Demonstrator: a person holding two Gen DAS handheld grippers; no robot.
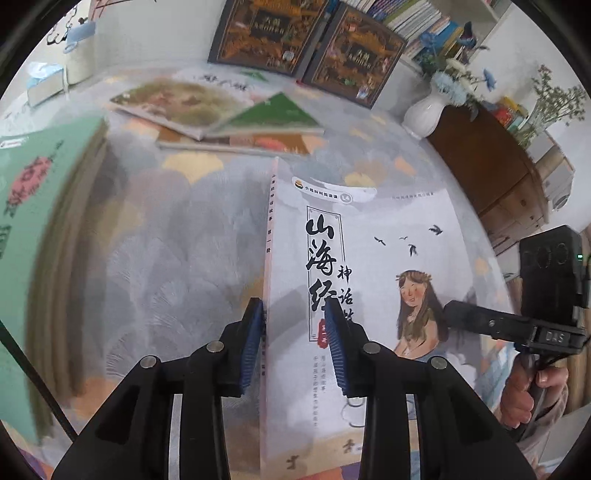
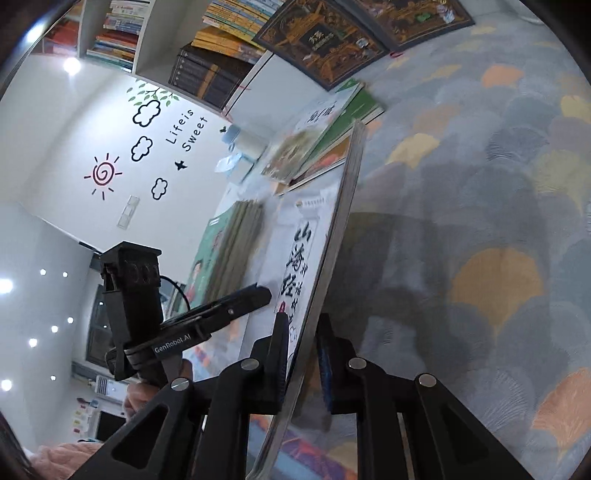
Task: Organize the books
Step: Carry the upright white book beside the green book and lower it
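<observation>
Two grippers clamp one thin glossy white book (image 1: 369,266): my left gripper (image 1: 295,339) (ribbed blue pads) at its spine, right gripper (image 2: 301,354) on its page edge.

- Held book (image 1: 369,258): pale grey-white cover, black calligraphy, long-haired girl figure, black birds.
- Carpet (image 1: 166,240): grey fan-scale pattern, orange and yellow patches.
- Leaning books (image 1: 266,33): dark covers, gold ornament.
- Vase (image 1: 424,114): white.
- Left stack (image 1: 33,192): green cover, pink flower.

Grey carpet (image 1: 166,229) w/ fan pattern. On it: loose pile of picture books (image 1: 221,114) far centre, white vase (image 1: 424,114) far right, green book stack (image 1: 44,221) at left.
</observation>
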